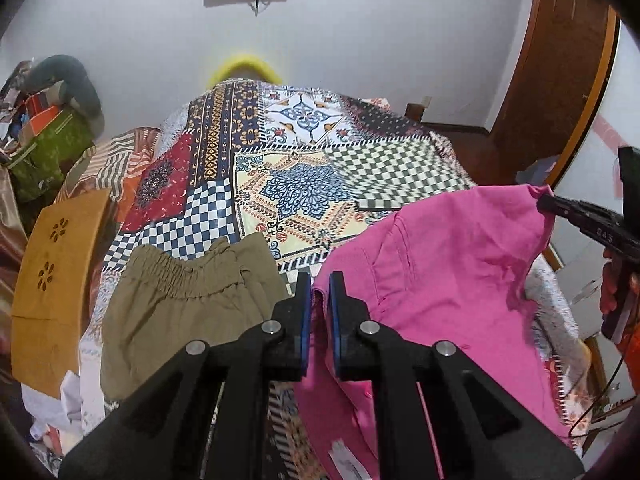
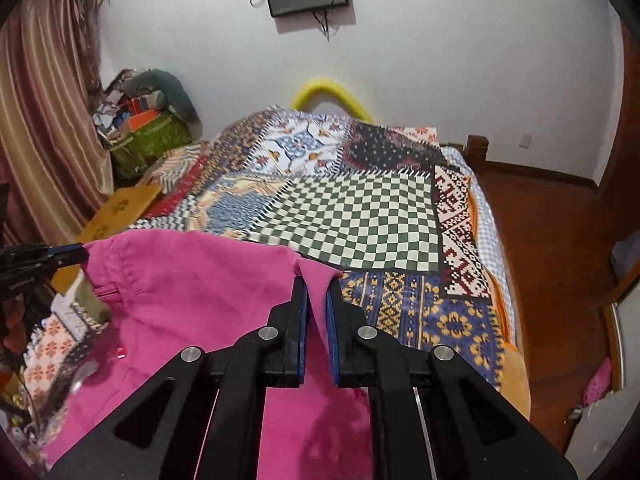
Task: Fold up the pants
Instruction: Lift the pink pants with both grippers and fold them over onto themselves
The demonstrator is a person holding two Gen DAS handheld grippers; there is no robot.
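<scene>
Both tongs (image 1: 319, 280) (image 2: 318, 286) angled down, pinching pink pants (image 1: 440, 264)

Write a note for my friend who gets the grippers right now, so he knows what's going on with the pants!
Left gripper: shut on one top corner of the pink pants.
Right gripper: shut on the other top corner, so the pants' top edge hangs stretched between the two, above the patchwork bedspread.
The lower part of the pants drops out of view, so whether it touches the bed cannot be told.
Olive shorts lie on the bed to the left, untouched.
Done: pants gripped at both corners and held up.
Left: lay them flat, then fold. No fold shows yet.
</scene>
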